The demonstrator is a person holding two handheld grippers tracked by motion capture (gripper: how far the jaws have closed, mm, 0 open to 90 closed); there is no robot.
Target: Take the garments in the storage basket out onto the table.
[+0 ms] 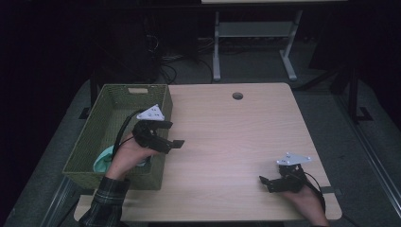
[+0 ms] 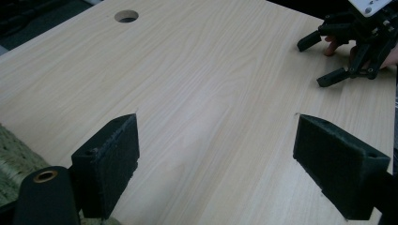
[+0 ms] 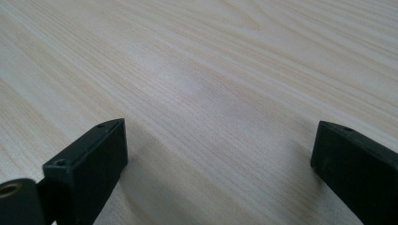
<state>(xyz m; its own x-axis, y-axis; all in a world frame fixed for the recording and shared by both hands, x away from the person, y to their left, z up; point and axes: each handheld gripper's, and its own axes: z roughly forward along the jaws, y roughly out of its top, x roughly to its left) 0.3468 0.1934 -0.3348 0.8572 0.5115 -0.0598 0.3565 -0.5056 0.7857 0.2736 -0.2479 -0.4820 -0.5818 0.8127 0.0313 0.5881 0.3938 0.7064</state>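
My left gripper (image 1: 172,135) hangs open over the right rim of a green woven basket (image 1: 118,101), pointing out across the light wood table (image 1: 236,137). In the left gripper view its jaws (image 2: 230,154) stand wide apart with bare tabletop between them. My right gripper (image 1: 265,184) is open and low over the table's front right, pointing left. The right gripper view has its jaws (image 3: 218,154) spread over bare wood. That right gripper (image 2: 328,61) also appears far off in the left gripper view. A teal object (image 1: 103,158) lies in the basket's near end, partly behind the left hand.
A round cable hole (image 1: 237,96) sits near the table's far edge, seen too as the hole (image 2: 126,16) in the left gripper view. Basket weave (image 2: 9,159) lies at that view's lower left. Behind the table stand a white desk frame (image 1: 216,52) and floor cables (image 1: 165,66).
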